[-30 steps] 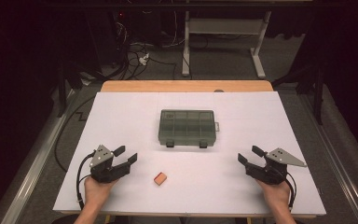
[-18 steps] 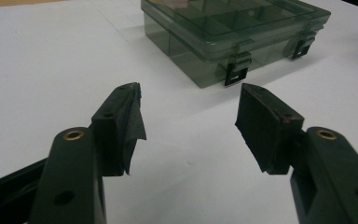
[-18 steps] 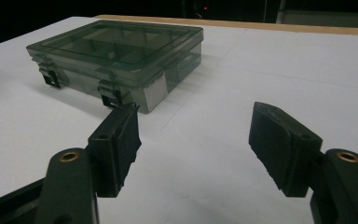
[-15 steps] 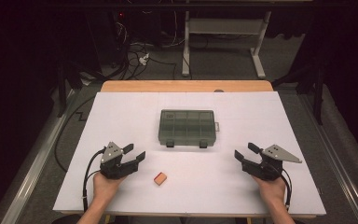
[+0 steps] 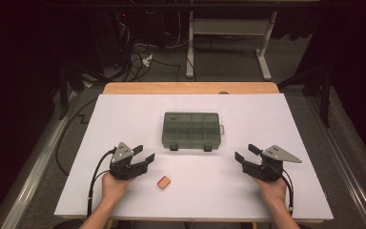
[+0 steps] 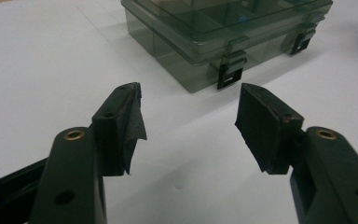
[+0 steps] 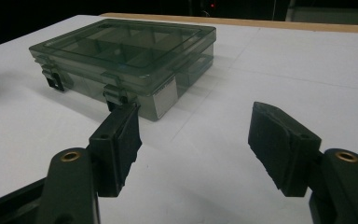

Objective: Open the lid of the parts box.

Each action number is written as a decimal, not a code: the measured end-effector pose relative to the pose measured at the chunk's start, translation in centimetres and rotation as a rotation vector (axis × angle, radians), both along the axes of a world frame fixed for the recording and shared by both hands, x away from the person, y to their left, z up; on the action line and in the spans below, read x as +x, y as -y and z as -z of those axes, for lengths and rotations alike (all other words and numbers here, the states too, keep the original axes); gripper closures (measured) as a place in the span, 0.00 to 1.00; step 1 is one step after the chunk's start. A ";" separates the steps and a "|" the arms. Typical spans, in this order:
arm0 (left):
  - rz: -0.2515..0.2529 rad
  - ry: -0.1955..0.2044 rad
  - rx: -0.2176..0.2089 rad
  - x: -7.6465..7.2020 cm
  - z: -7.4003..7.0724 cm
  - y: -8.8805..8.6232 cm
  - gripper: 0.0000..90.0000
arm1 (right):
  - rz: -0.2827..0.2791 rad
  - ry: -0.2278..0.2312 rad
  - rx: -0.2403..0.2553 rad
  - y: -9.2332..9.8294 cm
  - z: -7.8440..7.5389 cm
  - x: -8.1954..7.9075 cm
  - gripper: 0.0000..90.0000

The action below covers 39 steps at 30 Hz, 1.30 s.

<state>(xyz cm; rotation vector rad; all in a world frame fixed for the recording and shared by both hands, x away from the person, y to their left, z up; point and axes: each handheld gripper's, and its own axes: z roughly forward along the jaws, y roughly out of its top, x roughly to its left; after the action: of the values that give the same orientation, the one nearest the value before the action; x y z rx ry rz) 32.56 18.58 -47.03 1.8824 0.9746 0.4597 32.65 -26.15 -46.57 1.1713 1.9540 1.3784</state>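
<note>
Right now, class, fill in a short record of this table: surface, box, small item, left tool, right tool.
surface: white sheet over a wooden table
box: smoky translucent plastic compartment box, lid shut, two latches facing the person
small item: small orange block, lying loose in front of the box
left tool: black two-jaw left tool, open, holding nothing
right tool: black two-jaw right tool, open, holding nothing

Organizer box (image 6: 223, 32) far end cut off; contents blurred. Orange block (image 5: 163, 182) too small to identify.

Closed box (image 5: 191, 130) mid table (image 5: 267, 119), small orange block (image 5: 163, 182) btwn left gripper (image 5: 143, 154) & right gripper (image 5: 246, 153), both open.
</note>
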 end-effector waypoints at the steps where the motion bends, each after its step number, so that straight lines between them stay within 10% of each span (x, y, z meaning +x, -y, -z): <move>1: 0.001 -0.001 0.000 0.1 0.0 0.1 0.45 | 0.000 -0.002 0.002 -0.1 0.0 0.0 0.38; 25: 0.009 -0.013 -0.021 1.6 -0.1 2.2 0.46 | -0.040 -0.039 -0.022 -3.0 -0.1 2.3 0.44; 39: 0.018 -0.073 0.022 3.1 -0.8 2.9 0.56 | -0.061 -0.178 -0.065 -4.1 -0.6 4.1 0.65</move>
<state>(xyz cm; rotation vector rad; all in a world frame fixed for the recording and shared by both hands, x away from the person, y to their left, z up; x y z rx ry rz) 35.61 15.68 -46.28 1.9380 1.0030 0.3943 36.75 -22.00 -45.93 1.2512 2.1570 1.2682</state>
